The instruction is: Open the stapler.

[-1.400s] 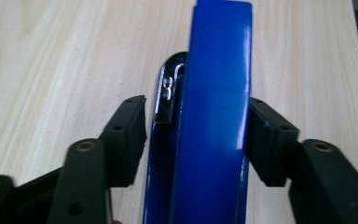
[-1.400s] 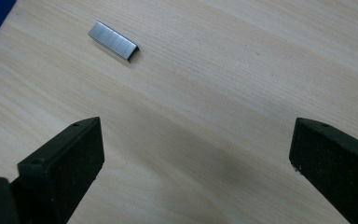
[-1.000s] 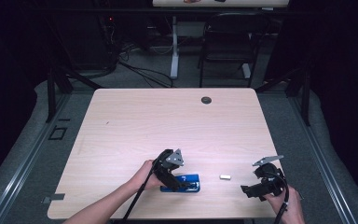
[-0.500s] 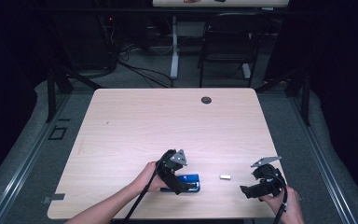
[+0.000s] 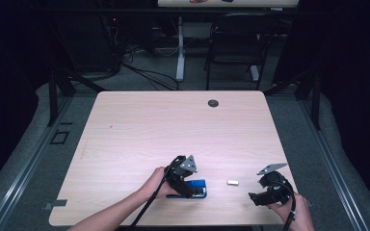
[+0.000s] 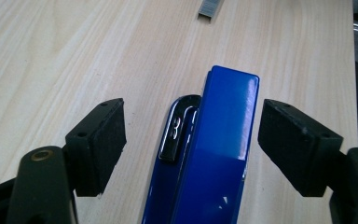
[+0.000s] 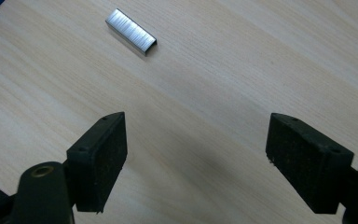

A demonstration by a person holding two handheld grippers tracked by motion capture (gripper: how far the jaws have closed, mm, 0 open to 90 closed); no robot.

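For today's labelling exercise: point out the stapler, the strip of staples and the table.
stapler (image 6: 219,135), left gripper view, blue top cover.
strip of staples (image 7: 130,31), right gripper view, middle of strip.
table (image 5: 173,125), high view, bare wooden top.

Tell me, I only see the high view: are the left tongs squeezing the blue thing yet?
Observer: Not yet. The left tongs have just been closing with the stapler between them, but a gap shows on each side.
Operator: Is the stapler all blue?
Observer: No, a shiny metal part shows beside its blue top.
Operator: What's the little white bit near it?
Observer: A strip of staples, lying flat on the table ahead of the right tongs, which have just been closing with nothing between them.
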